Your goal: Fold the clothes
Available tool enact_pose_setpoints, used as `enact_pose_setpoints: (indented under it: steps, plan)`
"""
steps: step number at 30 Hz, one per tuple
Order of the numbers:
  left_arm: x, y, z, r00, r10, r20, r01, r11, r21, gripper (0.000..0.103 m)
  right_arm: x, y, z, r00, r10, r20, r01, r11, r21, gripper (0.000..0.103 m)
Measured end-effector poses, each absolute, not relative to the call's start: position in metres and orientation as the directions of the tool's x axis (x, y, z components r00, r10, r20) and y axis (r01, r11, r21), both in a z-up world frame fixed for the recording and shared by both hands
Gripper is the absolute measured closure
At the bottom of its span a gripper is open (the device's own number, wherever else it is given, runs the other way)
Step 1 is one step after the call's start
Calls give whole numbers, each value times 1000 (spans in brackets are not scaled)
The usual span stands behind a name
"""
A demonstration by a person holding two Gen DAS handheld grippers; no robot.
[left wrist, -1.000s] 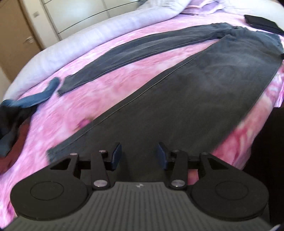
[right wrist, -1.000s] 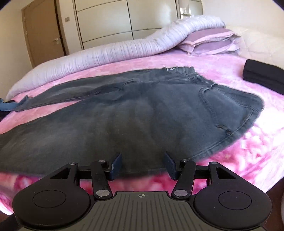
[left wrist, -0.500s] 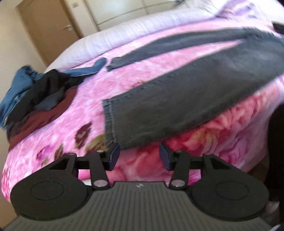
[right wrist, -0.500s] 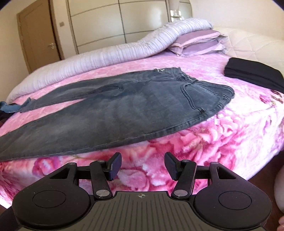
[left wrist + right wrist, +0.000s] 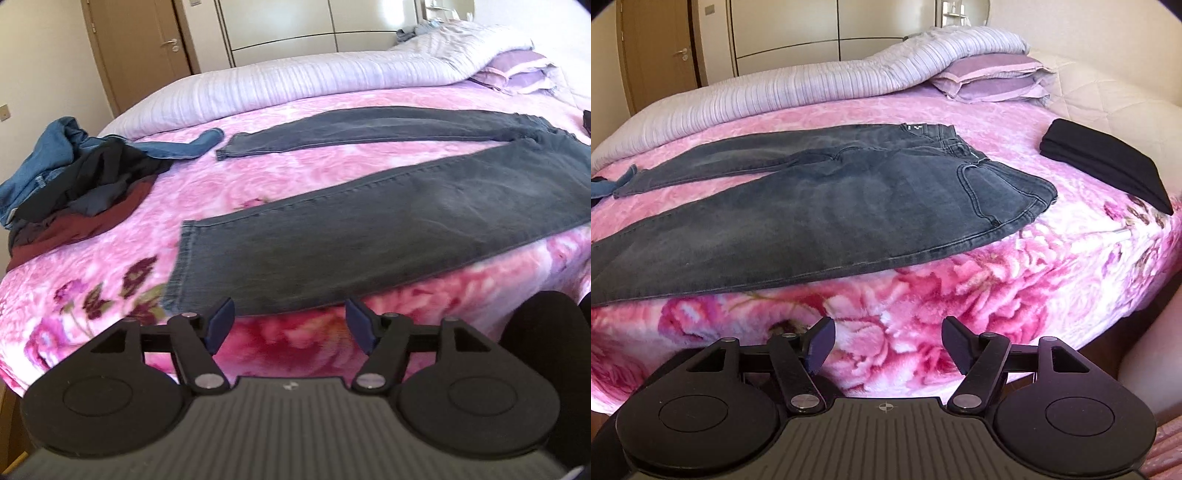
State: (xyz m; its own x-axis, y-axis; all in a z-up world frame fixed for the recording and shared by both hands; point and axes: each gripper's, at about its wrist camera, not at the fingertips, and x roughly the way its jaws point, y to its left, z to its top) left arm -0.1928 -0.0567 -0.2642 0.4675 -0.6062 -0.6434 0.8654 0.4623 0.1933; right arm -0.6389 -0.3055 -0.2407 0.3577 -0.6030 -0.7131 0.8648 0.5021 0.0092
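Currently: jeans [image 5: 388, 229] spread flat on bed [image 5: 960, 295], legs apart, unfolded. Left tool [image 5: 288, 325] and right tool [image 5: 886, 343]: apart, empty. Next, likely: grasp near hem, waistband.

jeans [image 5: 388, 236]: waistband cut off right | clothes pile [image 5: 66, 184]: cut off left

Matt dark denim jeans [image 5: 424, 218] on plush, fleecy blanket [image 5: 960, 295].
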Motion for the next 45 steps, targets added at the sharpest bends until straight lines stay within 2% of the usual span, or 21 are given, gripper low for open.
enact_pose_setpoints:
  steps: [4, 12, 45]
  plan:
    - [-205, -61, -267, 464, -606, -646, 872, 442, 210, 30, -640, -301, -242, 362, -601, -712, 864, 504, 13, 33]
    - [-219, -61, -266, 480, -595, -644, 868, 430, 250, 24, -637, -295, -243, 376, -605, -702, 855, 519, 11, 32]
    - [-215, -70, -277, 469, -600, -648, 877, 405, 259, 22, -607, -299, -264, 383, -550, -742, 812, 583, -13, 31]
